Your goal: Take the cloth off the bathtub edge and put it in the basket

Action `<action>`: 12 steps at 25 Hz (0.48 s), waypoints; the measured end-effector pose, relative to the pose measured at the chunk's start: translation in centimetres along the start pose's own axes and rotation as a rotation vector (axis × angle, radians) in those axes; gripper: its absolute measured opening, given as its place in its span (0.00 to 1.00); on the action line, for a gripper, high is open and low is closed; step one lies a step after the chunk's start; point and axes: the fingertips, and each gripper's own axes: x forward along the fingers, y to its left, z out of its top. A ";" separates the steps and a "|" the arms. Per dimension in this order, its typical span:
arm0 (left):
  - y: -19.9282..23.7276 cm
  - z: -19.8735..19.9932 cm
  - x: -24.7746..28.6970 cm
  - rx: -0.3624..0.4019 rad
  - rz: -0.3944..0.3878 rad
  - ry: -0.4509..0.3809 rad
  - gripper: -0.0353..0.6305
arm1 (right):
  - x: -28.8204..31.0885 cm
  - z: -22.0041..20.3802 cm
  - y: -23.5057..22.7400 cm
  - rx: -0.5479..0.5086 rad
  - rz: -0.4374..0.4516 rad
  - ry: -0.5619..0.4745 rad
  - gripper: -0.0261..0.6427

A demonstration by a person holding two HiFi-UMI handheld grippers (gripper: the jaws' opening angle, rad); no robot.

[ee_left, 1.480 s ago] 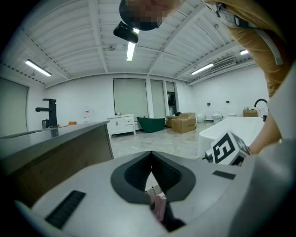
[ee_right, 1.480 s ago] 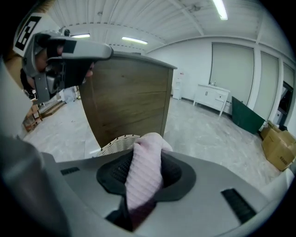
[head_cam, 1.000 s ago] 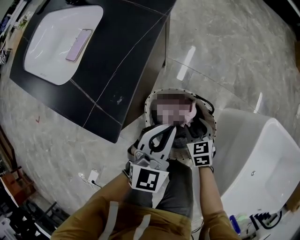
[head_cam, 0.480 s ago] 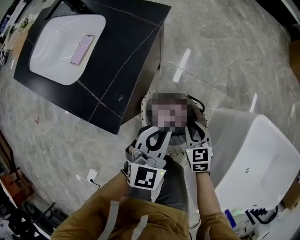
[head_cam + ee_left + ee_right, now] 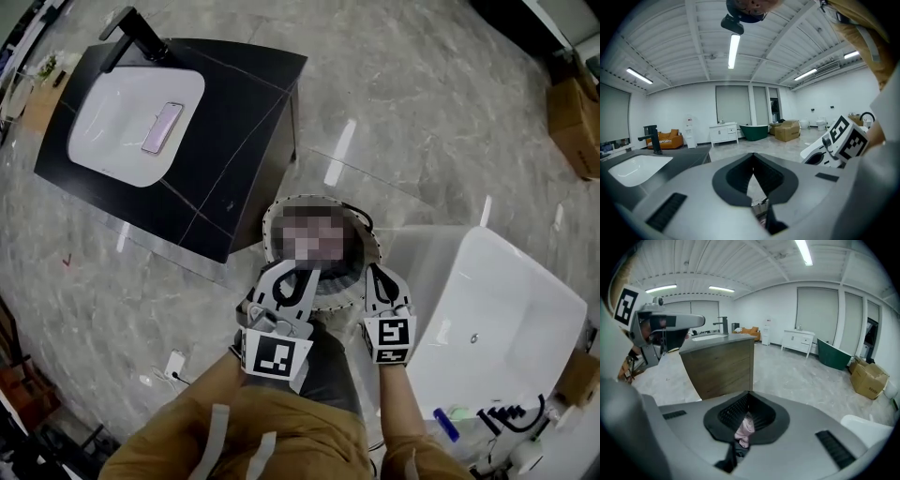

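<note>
— What are we gripping with the right gripper (image 5: 751, 392)?
— Nothing. We are closing its jaws right down, and the tips are touching. Through the gap behind them we are seeing the pink cloth (image 5: 744, 430) lying below, beside something dark.
— And the left gripper (image 5: 753, 154)?
— Its jaws are pressing together too, with nothing between them.
— Where are we holding both?
— Over the near rim of the basket (image 5: 270, 225), between the dark cabinet (image 5: 234, 122) and the white bathtub (image 5: 506, 309). From above, a blur is covering the inside of the basket.
— Is anything lying in the basin (image 5: 112, 122)?
— A phone (image 5: 161, 127).
</note>
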 end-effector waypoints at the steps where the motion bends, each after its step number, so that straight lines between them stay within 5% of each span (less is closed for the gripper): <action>1: -0.2 0.6 -0.3 0.002 -0.002 0.004 0.06 | -1.1 0.5 -0.2 0.016 -0.007 -0.006 0.05; 12: -1.7 11.0 -3.2 0.007 -0.006 -0.074 0.06 | -12.5 12.6 -4.4 0.041 -0.124 -0.199 0.05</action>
